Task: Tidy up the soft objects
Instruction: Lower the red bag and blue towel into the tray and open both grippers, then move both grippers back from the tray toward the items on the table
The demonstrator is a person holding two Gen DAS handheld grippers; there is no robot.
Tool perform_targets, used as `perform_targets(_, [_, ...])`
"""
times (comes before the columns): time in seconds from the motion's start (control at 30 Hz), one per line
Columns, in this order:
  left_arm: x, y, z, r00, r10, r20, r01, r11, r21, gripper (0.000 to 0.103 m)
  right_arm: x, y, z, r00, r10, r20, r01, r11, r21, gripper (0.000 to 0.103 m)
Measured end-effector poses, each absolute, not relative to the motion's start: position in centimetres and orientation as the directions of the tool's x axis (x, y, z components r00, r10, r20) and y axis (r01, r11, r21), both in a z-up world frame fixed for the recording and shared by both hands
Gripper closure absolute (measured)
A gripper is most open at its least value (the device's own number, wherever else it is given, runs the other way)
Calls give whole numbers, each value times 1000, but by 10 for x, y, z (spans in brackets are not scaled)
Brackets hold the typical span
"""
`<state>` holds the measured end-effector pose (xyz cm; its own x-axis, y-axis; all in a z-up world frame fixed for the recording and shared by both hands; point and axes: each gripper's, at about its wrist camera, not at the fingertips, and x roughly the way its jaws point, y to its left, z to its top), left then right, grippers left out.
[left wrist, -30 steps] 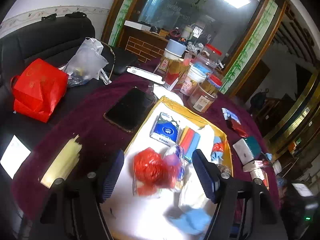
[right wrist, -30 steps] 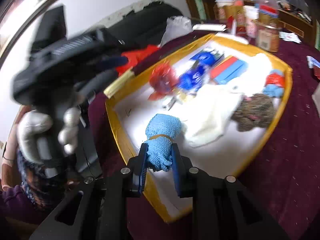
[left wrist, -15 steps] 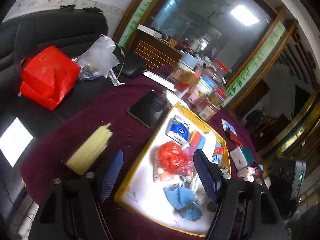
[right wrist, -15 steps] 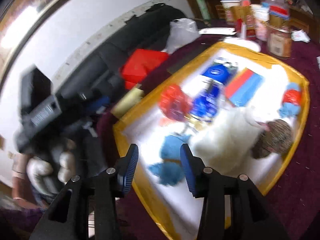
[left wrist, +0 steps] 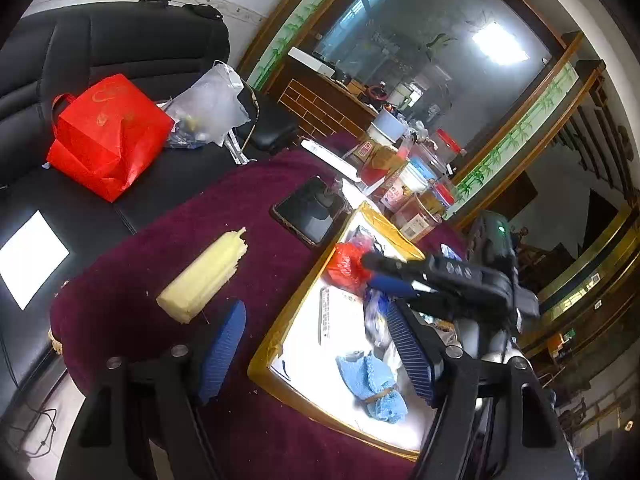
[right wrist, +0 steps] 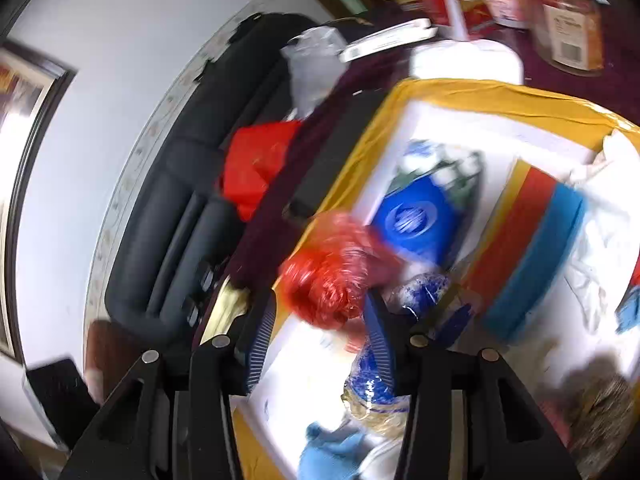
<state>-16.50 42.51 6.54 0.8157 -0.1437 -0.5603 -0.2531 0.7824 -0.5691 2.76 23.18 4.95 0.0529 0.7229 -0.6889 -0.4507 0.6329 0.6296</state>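
**Right gripper straddles the red bundle**

The right gripper stands with jaws wide around the crinkly red plastic-wrapped bundle inside the yellow-rimmed white tray, likely lining up a grasp. At its 3 o'clock, touching, a blue-patterned wrapped bundle crowds the closing path. The left gripper hovers wide and empty over the tray's near edge, with the rolled blue towel at 5 o'clock.

A crumpled red plastic bundle and a banded blue knit roll lie in the yellow-rimmed tray.
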Motion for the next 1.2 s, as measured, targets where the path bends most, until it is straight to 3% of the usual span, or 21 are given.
perform_targets(0.23, [-165,422,65,818,-154,-554,-243,781,-576,26,-4,204,77,14,778,-628,-496,551,671,54])
perform_targets(0.47, [-172,431,62,836,-130,-533,-262,758,-597,26,-68,212,50,-303,725,-619,-543,402,737,54])
perform_targets(0.57, [-174,433,60,831,-128,-542,-274,754,-598,26,-70,221,38,-361,698,-619,-555,372,744,56])
perform_targets(0.8, [-181,429,67,838,-125,-532,-264,760,-595,26,-14,231,38,-203,710,-674,-543,492,681,56])
perform_targets(1.03, [-178,411,75,832,-160,-531,-221,783,-582,25,-7,220,52,-138,747,-650,-519,504,690,56])
perform_targets(1.2, [-175,394,80,822,-160,-546,-202,815,-543,23,-21,154,91,28,776,-630,-575,528,625,55])
